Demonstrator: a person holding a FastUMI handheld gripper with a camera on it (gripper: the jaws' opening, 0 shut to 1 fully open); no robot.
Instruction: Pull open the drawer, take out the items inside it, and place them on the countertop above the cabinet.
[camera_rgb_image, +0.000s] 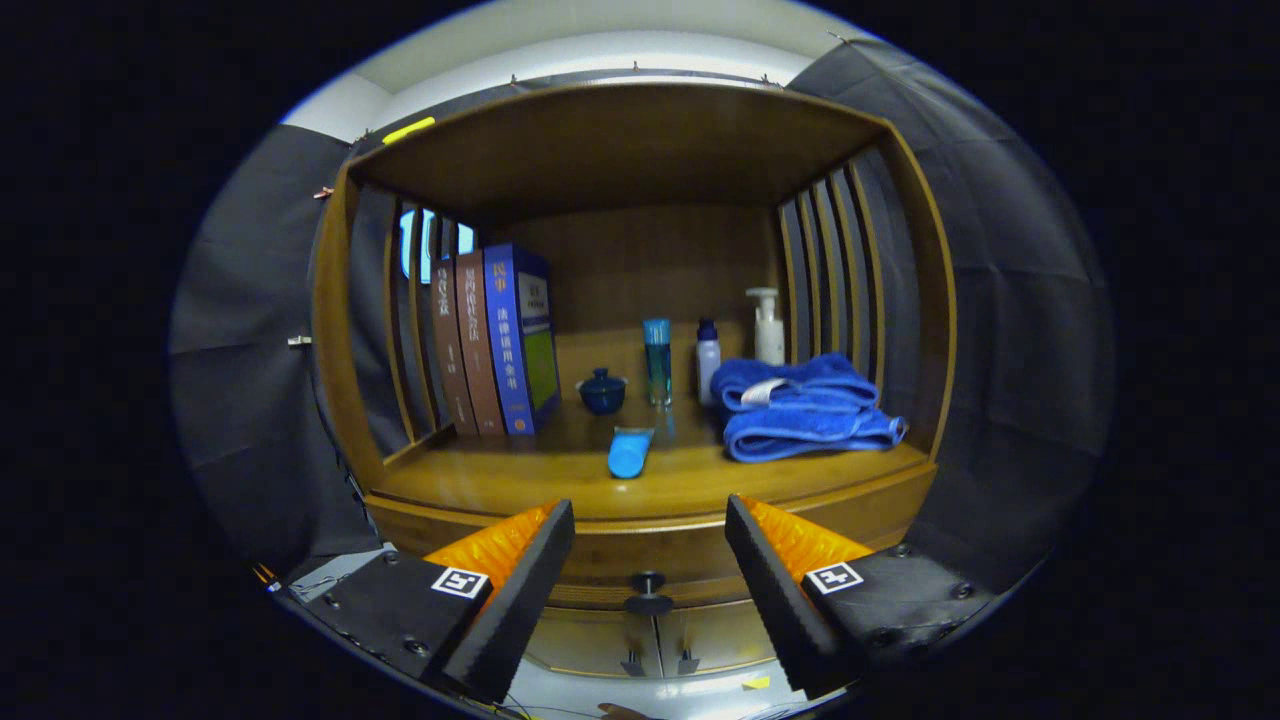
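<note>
- Warm brown wood makes up the whole cabinet (345, 330), an open shelf unit with slatted sides and a flat countertop (560, 480) inside it.
- The drawer (610, 565) sits just under the countertop's front edge; its face looks flush with the cabinet, and its small dark round knob (648, 580) sticks out at the middle.
- Below the knob, two cabinet doors (650, 640) meet at a seam, each with a small handle.
- The gripper (650, 545) is held level in front of the cabinet, pointing straight at it, its fingers spread wide with nothing between the pads.
- The knob lies ahead of the fingers, in the gap between the two tips, apart from both.
- On the countertop, beyond the fingers: a blue tube (630, 452) lying on its side near the front, a small dark blue lidded cup (602, 390), a tall teal bottle (657, 360), a small white bottle with a blue cap (707, 370), and a white pump bottle (768, 325).
- Folded blue towels (810, 410) are stacked beside the bottles.
- Upright books (495, 340) lean against the opposite slatted side.
</note>
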